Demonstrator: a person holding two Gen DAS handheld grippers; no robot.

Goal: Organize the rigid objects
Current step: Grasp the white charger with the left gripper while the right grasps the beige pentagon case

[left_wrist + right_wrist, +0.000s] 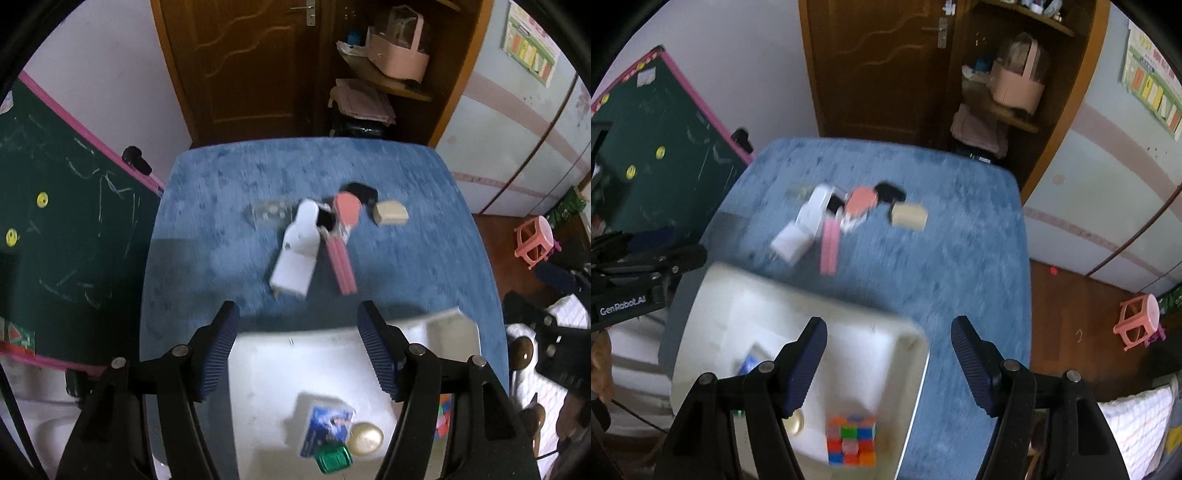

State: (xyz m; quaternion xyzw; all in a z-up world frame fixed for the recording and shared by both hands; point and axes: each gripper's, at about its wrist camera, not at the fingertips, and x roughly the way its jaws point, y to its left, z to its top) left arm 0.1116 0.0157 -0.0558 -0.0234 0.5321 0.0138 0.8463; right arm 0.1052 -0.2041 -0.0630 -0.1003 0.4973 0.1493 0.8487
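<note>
Both claws, left (298, 320) and right (888, 336), gape wide over the white bin (731, 314); a colorful cube (852, 439) sits inside.

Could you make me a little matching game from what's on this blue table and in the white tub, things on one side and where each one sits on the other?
Things:
1. Colour puzzle cube
2. Green toy
3. White charger plug
4. Tan block

Places:
A. On the blue cloth, right of the pink pieces
B. In the white tub, in its right section
C. On the blue cloth, left of the pink pieces
D. In the white tub, beside a gold oval thing

Pairs: 1-B, 2-D, 3-C, 4-A
</note>
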